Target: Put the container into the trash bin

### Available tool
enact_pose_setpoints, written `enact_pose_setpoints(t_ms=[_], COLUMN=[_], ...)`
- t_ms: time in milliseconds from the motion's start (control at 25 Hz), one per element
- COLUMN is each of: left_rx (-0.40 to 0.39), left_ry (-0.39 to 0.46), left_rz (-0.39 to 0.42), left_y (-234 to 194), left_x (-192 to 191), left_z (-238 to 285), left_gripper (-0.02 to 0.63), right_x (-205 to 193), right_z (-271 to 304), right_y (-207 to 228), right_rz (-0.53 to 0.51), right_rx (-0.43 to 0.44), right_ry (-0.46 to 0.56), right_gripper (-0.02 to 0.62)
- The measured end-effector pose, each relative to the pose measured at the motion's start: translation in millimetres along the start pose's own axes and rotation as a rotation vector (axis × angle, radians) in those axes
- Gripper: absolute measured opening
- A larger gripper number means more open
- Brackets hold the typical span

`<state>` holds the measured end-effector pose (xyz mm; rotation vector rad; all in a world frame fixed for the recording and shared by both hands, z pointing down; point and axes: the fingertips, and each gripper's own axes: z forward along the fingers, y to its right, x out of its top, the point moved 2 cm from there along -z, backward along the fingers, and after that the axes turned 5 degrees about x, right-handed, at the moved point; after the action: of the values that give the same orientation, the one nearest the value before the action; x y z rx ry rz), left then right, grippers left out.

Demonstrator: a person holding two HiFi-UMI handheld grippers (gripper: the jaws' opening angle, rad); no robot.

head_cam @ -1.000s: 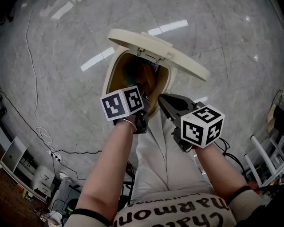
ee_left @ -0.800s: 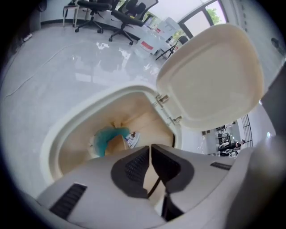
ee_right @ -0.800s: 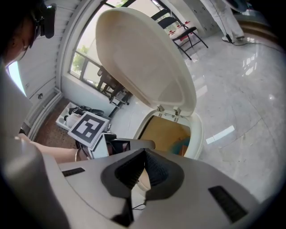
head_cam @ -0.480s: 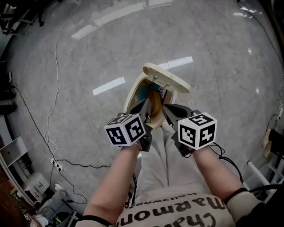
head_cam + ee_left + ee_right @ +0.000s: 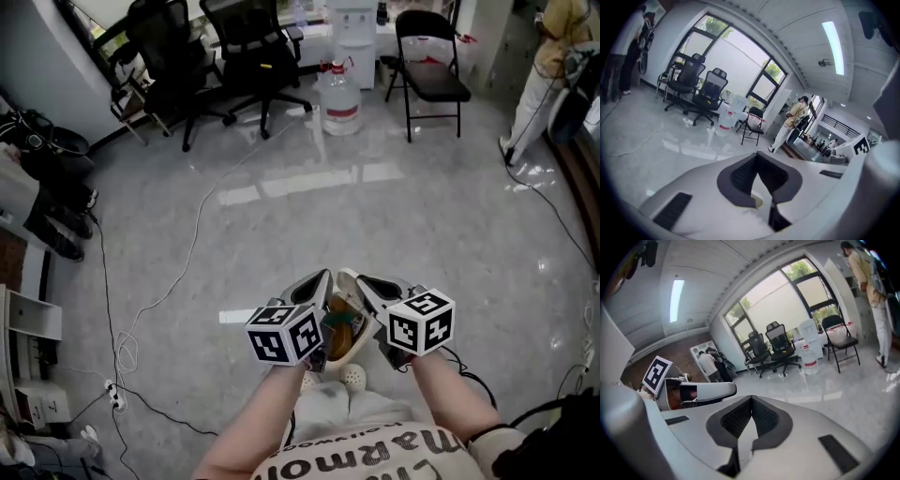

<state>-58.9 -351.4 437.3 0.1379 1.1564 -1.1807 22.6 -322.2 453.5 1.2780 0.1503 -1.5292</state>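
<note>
Once apart, left gripper (image 5: 757,154) jaws together.

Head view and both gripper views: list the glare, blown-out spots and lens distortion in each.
Head view: pale reflections streak the glossy floor, and straight lines bow toward the edges. Left gripper view: fisheye circle with black corners; the ceiling light glares. Right gripper view: same dark vignette; the window is largely washed out.
</note>
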Motion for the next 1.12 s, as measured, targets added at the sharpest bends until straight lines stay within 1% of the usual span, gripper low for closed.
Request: enact_pose_setpoints(t_ms=[120,200,360,520,720,880,1000,1120], left_rx=[0.010,0.017,0.027,0.036,0.034,0.017,0.009,-0.015], left_ry=[0.074,0.135,0.270,0.370,0.391,0.430,0.441,0.453], left_rz=[0.078,0.119,0.155,0.184,0.191,0.186,0.188,0.196], left_y=[14.9,23.9,34.1,31.9,39.1,38.8,41.0,50.3], left_x=[45.7,77.6,130.1,160.8,162.5,161.7,156.9,148.5], left_z=[-25.7,-43.0,-91.4,-139.9,-200.7,-247.9,-273.6,-295.7], left_gripper=[0.011,0.011,0.011,0.011,0.011,0.011,0.011,0.011], right_x=[50.7,82.3,131.6,162.2,162.5,155.4,146.7,134.9], right_z=[-20.7,-33.9,-51.7,-52.8,-77.1,-87.7,-96.0,-108.9], right_y=[-14.3,-22.0,-56.6,-101.0,-144.7,-180.0,-202.9,-220.4], right_rz=[-0.130,-0.180,-0.243,-0.328,-0.344,-0.351,-0.367,-0.374], right_rx=[-0.008,-0.006,0.023,0.048,-0.004,-0.007,-0.021,-0.036], right_ry=[0.059,0.102,0.204,0.277,0.289,0.299,0.296,0.305], right_gripper=[0.002,0.002,0.002,0.002,0.002,0.002,0.002,0.002])
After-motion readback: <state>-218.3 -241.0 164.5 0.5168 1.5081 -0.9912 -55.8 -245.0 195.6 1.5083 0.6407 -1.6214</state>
